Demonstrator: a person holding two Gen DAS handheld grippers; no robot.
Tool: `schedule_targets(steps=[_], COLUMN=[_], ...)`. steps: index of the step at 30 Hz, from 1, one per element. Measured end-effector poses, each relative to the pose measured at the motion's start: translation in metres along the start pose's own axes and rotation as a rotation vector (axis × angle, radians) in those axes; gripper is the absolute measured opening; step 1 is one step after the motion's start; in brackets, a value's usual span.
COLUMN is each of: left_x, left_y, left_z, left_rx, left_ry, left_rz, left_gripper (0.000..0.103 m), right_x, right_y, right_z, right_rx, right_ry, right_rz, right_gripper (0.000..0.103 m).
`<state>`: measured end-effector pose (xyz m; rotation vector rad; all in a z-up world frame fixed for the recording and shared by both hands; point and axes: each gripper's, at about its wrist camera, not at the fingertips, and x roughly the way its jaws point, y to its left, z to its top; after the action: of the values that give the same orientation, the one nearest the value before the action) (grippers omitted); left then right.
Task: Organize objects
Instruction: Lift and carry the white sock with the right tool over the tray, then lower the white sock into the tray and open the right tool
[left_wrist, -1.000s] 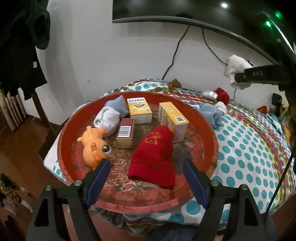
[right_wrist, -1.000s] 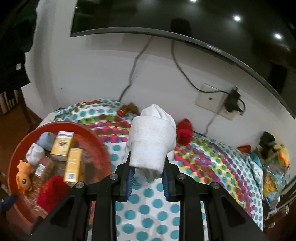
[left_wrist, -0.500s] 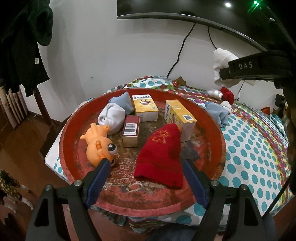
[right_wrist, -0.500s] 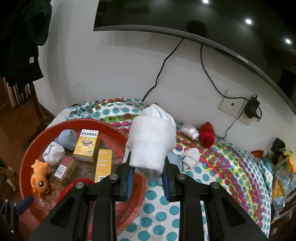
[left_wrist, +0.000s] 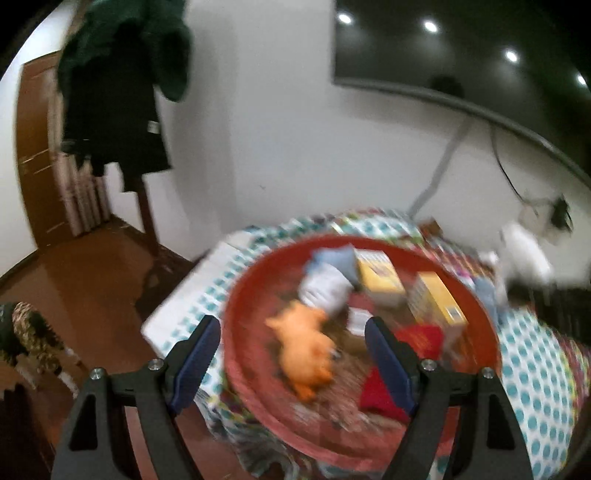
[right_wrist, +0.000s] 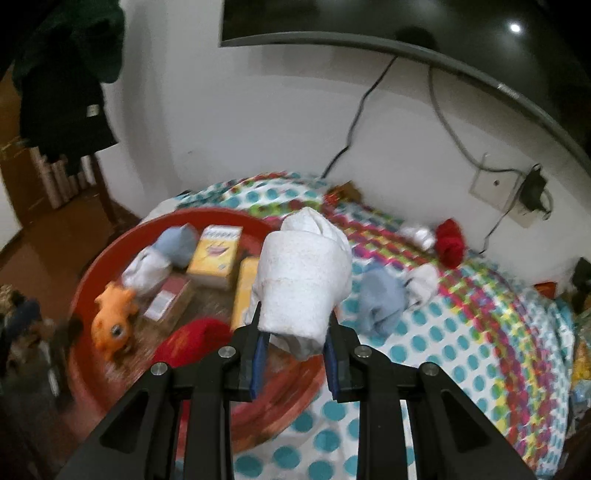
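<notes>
your right tongs (right_wrist: 293, 354) are pinching a rolled white sock (right_wrist: 301, 284), which stands up between the blue pads, off the surface and over the right edge of the red tray (right_wrist: 92, 273). your left tongs (left_wrist: 291, 363) are spread wide with nothing between them, hanging over the near left side of the same tray (left_wrist: 240, 332); that view is badly blurred.

the tray sits on a table under a dotted cloth (right_wrist: 436, 343). in it, from the right wrist view, lie an orange toy (right_wrist: 112, 319) at the left, a red cloth (right_wrist: 195, 338) near the front, a small box with a barcode (right_wrist: 168, 299) between them, a white sock (right_wrist: 146, 271) and a blue sock (right_wrist: 177, 240) toward the back left, a yellow box (right_wrist: 216, 254) at the back, and a second yellow box (right_wrist: 243, 291) partly hidden behind the sock you hold. the open floor of the tray is mostly along the near right side, just under your right tongs.

on the cloth to the right, outside the tray, lie a blue sock (right_wrist: 380, 302) touching a white sock (right_wrist: 421, 284), and farther back a small white bundle (right_wrist: 417, 234) beside a red one (right_wrist: 448, 245). a cable (right_wrist: 354, 125) runs down the wall behind, dark clothes (right_wrist: 62, 77) hang at the left, and a charger (right_wrist: 533, 186) sits in a wall socket at the right.
</notes>
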<state>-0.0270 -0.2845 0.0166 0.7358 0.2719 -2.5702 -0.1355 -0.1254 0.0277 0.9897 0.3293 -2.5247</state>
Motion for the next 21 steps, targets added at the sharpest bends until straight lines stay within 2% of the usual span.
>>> schedule_targets(steps=[2, 8, 10, 15, 19, 21], left_x=[-0.001, 0.012, 0.010, 0.013, 0.014, 0.014], left_y=[0.007, 0.016, 0.020, 0.030, 0.023, 0.022], left_z=[0.004, 0.003, 0.006, 0.006, 0.004, 0.003], left_rx=[-0.010, -0.033, -0.046, -0.085, -0.054, -0.052], left_ry=[-0.021, 0.022, 0.013, 0.020, 0.024, 0.020], left_rz=[0.019, 0.021, 0.029, 0.037, 0.030, 0.029], left_gripper=[0.083, 0.083, 0.083, 0.083, 0.083, 0.083], right_x=[0.000, 0.010, 0.011, 0.021, 0.051, 0.060], right_y=[0.008, 0.040, 0.049, 0.042, 0.033, 0.035], right_z=[-0.009, -0.035, -0.041, -0.048, -0.049, -0.049], right_rx=[-0.008, -0.055, -0.048, 0.055, 0.165, 0.181], right_ry=[0.019, 0.070, 0.090, 0.124, 0.206, 0.226], right_rz=[0.024, 0.129, 0.157, 0.064, 0.080, 0.097], right_gripper=[0.024, 0.024, 0.024, 0.025, 0.025, 0.025])
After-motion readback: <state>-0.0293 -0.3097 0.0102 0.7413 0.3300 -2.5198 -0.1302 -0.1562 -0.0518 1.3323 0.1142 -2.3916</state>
